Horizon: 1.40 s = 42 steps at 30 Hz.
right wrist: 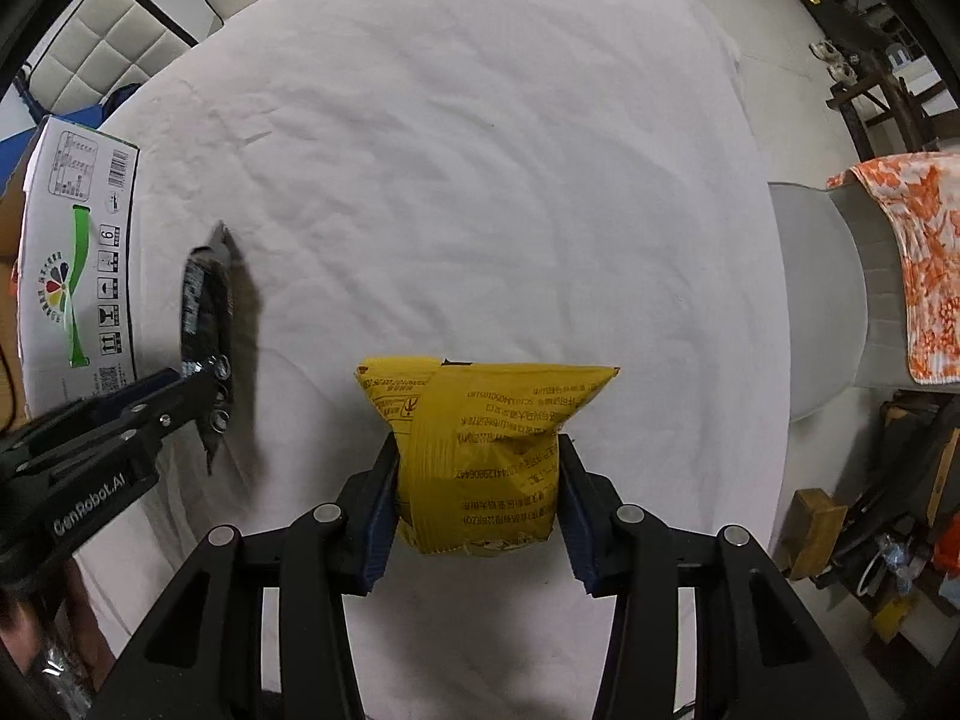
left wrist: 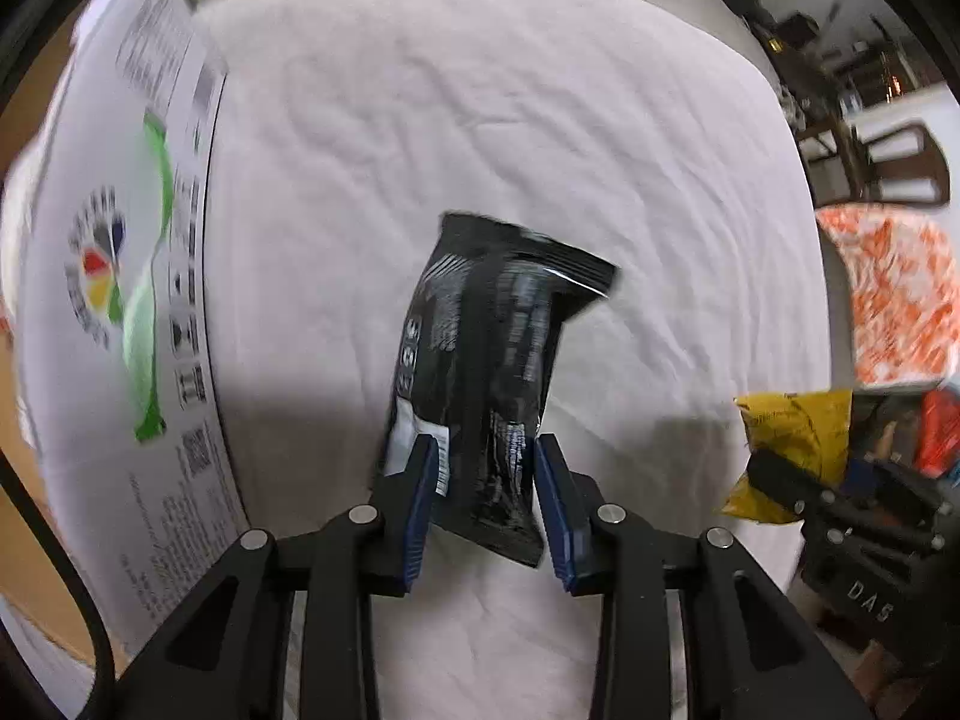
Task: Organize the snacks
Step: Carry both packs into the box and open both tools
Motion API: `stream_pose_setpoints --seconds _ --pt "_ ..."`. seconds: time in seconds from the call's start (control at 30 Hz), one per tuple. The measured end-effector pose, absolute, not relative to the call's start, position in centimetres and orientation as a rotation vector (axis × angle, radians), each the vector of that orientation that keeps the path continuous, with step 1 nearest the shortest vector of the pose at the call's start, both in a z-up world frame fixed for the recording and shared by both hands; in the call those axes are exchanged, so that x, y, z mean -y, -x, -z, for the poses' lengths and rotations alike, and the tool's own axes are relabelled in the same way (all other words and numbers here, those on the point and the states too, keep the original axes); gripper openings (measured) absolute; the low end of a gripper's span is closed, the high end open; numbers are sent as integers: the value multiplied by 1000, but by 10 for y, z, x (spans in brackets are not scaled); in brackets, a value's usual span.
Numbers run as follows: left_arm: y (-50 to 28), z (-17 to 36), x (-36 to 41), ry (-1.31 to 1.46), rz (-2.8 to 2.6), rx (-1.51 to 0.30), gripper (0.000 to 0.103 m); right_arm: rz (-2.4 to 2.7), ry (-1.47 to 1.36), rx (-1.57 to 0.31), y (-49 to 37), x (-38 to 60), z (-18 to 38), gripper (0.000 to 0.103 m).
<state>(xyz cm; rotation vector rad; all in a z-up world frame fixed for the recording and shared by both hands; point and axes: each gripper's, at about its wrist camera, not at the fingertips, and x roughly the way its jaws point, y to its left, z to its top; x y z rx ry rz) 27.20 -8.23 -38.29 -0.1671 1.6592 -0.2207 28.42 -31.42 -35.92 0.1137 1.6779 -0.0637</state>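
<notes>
Black packet (left wrist: 480,372) in left tool (left wrist: 483,468), yellow (right wrist: 480,456) in right (right wrist: 480,474)

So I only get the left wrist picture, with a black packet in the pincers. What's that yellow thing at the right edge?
Observer: A yellow snack bag, clamped by the right gripper and hanging above the white cloth.
Operator: Is that printed box open?
Observer: The right view shows a flap lifted on the white carton.
Operator: What's behind the carton?
Observer: A quilted cream cushion.
</notes>
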Motion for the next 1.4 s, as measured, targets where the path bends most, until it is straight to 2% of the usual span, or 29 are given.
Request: stream_pose_setpoints --seconds 0.1,0.13,0.17,0.33,0.47,0.6,0.73,0.87,1.03,1.4 --pt "-282 387 63 268 198 -1680 45 66 -158 -1676 -283 314 353 49" --pt "-287 390 60 279 196 -1683 55 66 -165 -1673 -283 311 350 49" --pt "-291 394 58 272 188 -1686 59 66 -169 -1669 -280 311 351 49" --pt "-302 407 83 140 228 -1710 60 70 -174 -1664 -292 302 362 49" --pt "-309 422 110 119 287 -1768 71 73 -172 -1660 -300 310 364 49" --pt "-306 421 131 7 287 -1742 70 88 -163 -1668 -297 317 366 49" --pt "-294 417 158 -156 261 -1680 53 107 -166 -1679 -301 318 376 49" --pt "-286 412 162 -134 256 -1664 49 121 -176 -1678 -299 321 380 49" --pt "-274 385 146 -84 241 -1602 48 121 -194 -1646 -295 319 370 49" --pt "-235 262 104 12 229 -1378 48 91 -186 -1520 -269 279 296 49"
